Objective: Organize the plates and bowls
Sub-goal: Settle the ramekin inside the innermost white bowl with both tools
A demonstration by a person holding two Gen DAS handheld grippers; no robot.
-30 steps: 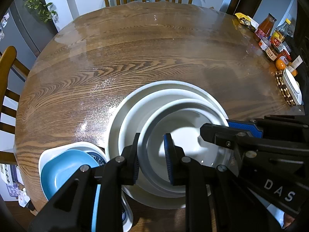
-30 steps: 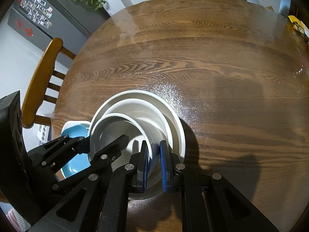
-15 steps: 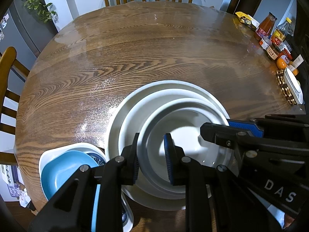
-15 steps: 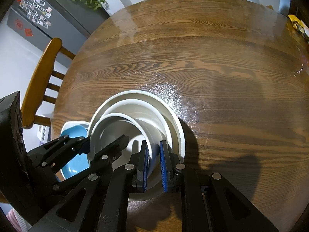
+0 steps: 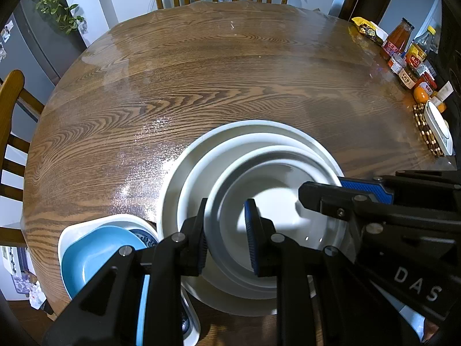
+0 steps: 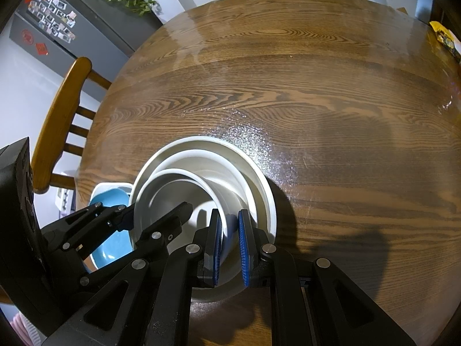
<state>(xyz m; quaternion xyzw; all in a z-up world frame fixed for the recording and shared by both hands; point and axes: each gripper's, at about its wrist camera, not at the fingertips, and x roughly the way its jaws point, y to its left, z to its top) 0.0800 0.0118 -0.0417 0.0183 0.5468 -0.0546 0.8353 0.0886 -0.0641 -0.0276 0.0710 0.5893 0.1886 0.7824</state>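
Low in both frames, my left tongs (image 5: 226,235) and right tongs (image 6: 229,245) each clamp the bowl's (image 5: 276,201) rim.

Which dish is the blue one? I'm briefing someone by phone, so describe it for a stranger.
Start at the round wooden table and find the nested stack of white bowls near its front edge. Just left of that stack sits a white squarish dish, and the light blue shallow bowl lies in it. It is the only plain blue piece among white dishes.
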